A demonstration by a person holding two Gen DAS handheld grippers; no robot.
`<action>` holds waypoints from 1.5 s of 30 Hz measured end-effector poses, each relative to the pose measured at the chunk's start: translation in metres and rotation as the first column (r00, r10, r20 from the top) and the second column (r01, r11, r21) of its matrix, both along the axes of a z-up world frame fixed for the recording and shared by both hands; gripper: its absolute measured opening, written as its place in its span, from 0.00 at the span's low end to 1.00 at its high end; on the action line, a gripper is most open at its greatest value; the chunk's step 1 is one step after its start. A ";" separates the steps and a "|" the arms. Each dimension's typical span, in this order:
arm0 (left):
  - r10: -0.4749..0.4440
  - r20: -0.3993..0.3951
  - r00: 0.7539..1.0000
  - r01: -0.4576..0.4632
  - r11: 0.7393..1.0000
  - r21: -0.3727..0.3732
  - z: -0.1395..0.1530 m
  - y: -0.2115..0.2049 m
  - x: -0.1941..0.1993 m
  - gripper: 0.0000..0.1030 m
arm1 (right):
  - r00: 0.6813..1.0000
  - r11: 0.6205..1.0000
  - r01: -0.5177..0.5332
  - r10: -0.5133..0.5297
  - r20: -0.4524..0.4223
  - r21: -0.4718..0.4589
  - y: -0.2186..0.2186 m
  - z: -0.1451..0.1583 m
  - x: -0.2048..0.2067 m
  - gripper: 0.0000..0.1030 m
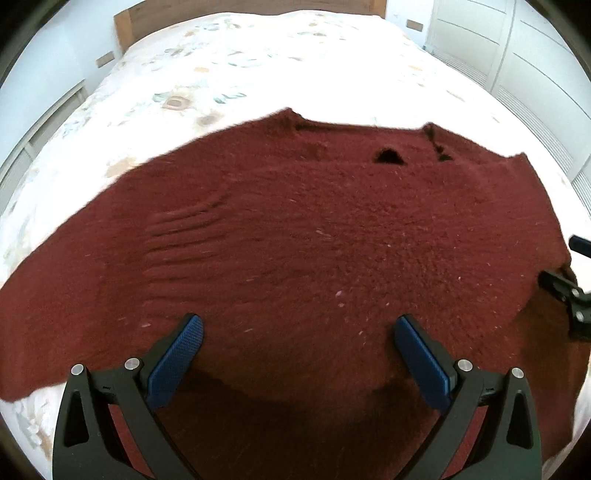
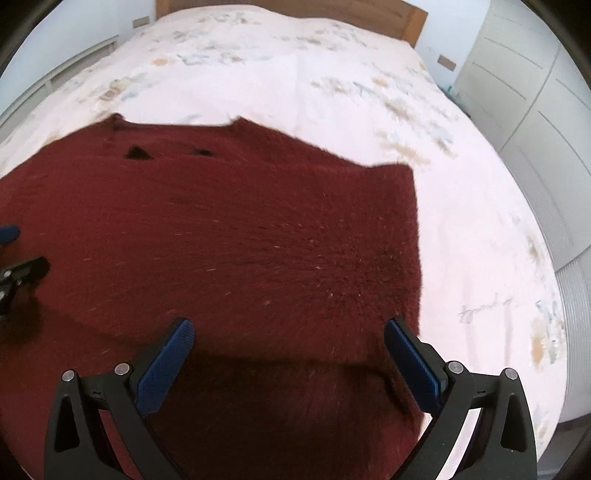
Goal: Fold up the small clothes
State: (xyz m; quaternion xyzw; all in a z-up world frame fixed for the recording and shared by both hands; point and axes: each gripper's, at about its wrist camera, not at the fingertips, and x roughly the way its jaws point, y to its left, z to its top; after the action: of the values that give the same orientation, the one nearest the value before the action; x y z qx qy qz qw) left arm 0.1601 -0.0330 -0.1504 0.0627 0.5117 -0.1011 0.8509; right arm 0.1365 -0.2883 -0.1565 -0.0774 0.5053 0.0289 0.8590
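Observation:
A dark red fuzzy knit sweater (image 1: 295,236) lies spread flat on the bed, neckline toward the headboard; it also shows in the right wrist view (image 2: 240,236). My left gripper (image 1: 299,325) is open and empty, hovering over the sweater's near part. My right gripper (image 2: 290,328) is open and empty over the sweater's near right part, its right finger near the garment's right edge. The right gripper's fingers (image 1: 565,295) show at the right edge of the left wrist view. The left gripper's fingers (image 2: 18,273) show at the left edge of the right wrist view.
The bed has a white floral cover (image 1: 221,66) and a wooden headboard (image 2: 369,14). White wardrobe doors (image 2: 524,92) stand on the right side. A white shelf or rail (image 1: 44,118) runs along the left wall.

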 end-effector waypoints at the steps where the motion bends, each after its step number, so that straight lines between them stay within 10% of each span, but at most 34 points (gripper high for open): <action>1: 0.019 0.004 1.000 -0.019 1.000 -0.010 0.008 0.005 -0.003 0.99 | 1.000 1.000 -0.001 0.002 0.005 -0.001 0.001 0.006 -0.005 0.99; 9: 0.175 0.077 0.982 -0.170 0.983 -0.066 0.076 0.054 -0.028 0.99 | 0.999 0.999 0.029 -0.029 0.027 0.018 0.013 0.049 -0.041 0.99; 18: 0.410 0.045 0.911 -0.407 0.911 -0.062 0.086 0.149 -0.060 0.99 | 0.995 0.994 0.099 -0.099 0.000 0.055 0.008 0.061 -0.070 0.99; 27: 0.733 -0.123 0.670 -0.743 0.657 -0.131 0.062 0.271 -0.089 0.99 | 0.993 0.993 0.116 -0.115 -0.028 0.029 0.004 0.060 -0.085 0.99; 37: 0.830 -0.238 0.505 -0.863 0.481 -0.155 0.043 0.338 -0.079 0.99 | 0.992 0.992 0.121 -0.119 -0.029 0.040 0.006 0.054 -0.076 1.00; 45: 0.851 -0.279 0.446 -0.895 0.427 -0.128 0.033 0.371 -0.077 0.99 | 0.994 0.995 0.097 -0.095 -0.060 0.027 0.010 0.039 -0.069 0.99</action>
State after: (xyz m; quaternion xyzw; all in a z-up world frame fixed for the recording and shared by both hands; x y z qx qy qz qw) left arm 0.0834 0.3383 -0.1170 -0.3315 0.5227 0.2855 0.7317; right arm 0.0677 -0.2783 -0.1176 -0.0395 0.5329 -0.0028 0.8452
